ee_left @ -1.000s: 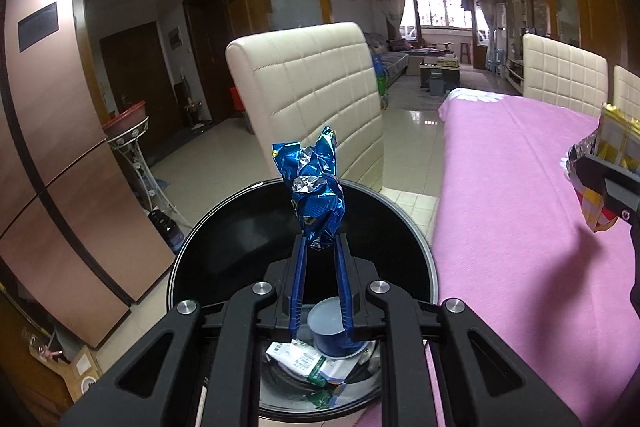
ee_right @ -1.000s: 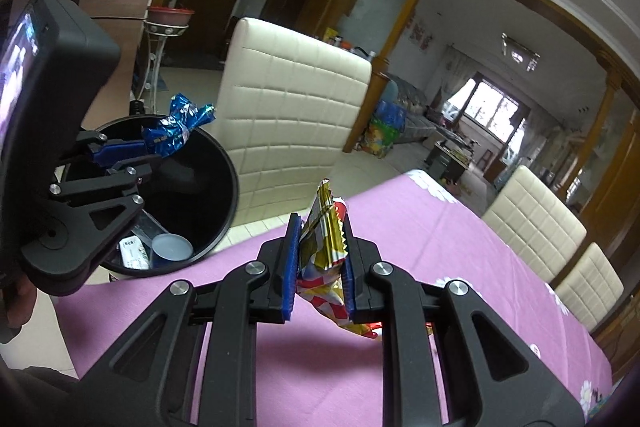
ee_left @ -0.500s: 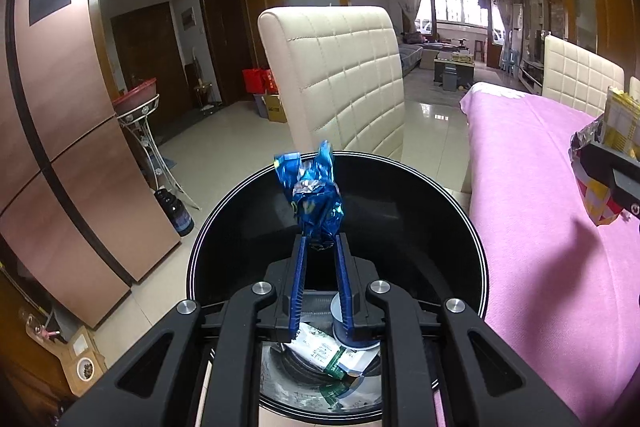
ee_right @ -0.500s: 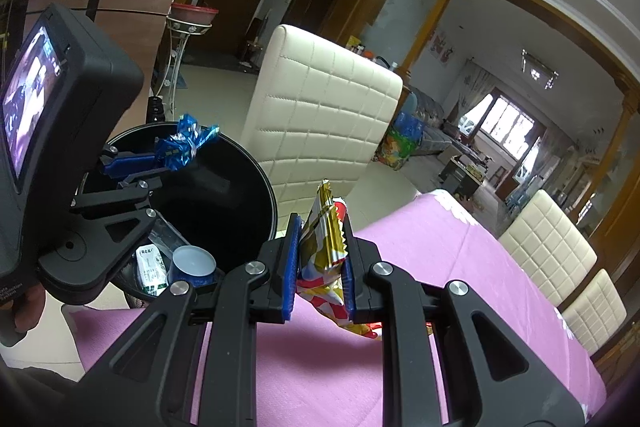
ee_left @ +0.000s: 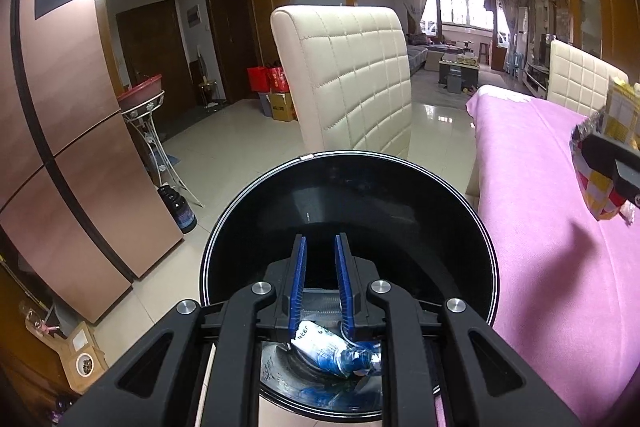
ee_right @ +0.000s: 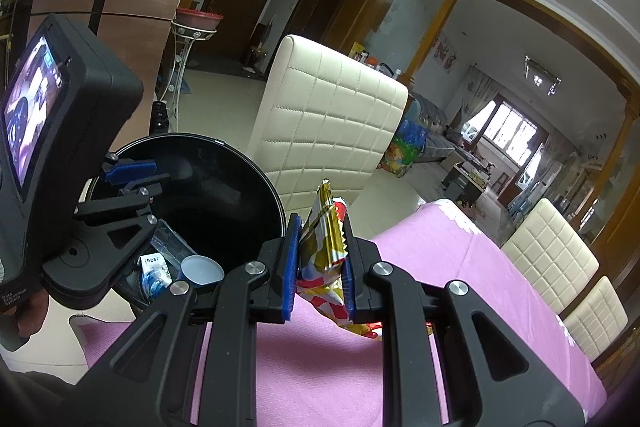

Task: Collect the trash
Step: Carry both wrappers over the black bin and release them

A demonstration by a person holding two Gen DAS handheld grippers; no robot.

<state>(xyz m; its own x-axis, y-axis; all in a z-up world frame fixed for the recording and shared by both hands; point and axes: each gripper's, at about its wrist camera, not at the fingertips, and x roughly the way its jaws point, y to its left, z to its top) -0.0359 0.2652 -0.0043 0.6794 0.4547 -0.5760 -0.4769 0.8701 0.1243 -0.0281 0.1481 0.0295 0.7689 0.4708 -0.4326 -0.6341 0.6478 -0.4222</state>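
- Now the left gripper (ee_left: 320, 247) hangs over the mouth of the black trash bin (ee_left: 486, 239), which fills the lower centre of the left wrist view; its blue pads stand a little apart with nothing between them, so whatever goes in from this hand falls straight down.
- At the bottom of that view, inside the bin, lies a crumpled blue wrapper (ee_left: 340, 357) beside other scraps; in the right wrist view a small bluish cup (ee_right: 201, 269) and a printed packet (ee_right: 150, 263) also show on the bin floor at lower left.
- By contrast the right gripper (ee_right: 320, 223) is clamped tight on a yellow, red and gold snack wrapper (ee_right: 324, 239), pinched across its middle so the foil stands up above the pads and its lower end hangs loose beneath.
- That wrapper sits over the pink tablecloth (ee_right: 460, 267), to the right of the bin and not yet above its opening; the same wrapper appears at the right edge of the left wrist view.
- Judging by this, the left hand's share looks done and the right hand's drop is the step in hand: it would need to travel left, past the bin's near rim, before letting go.
- A cream quilted chair (ee_right: 332, 131) stands just behind the bin, and the left gripper occupies part of the opening, so the approach looks tight.
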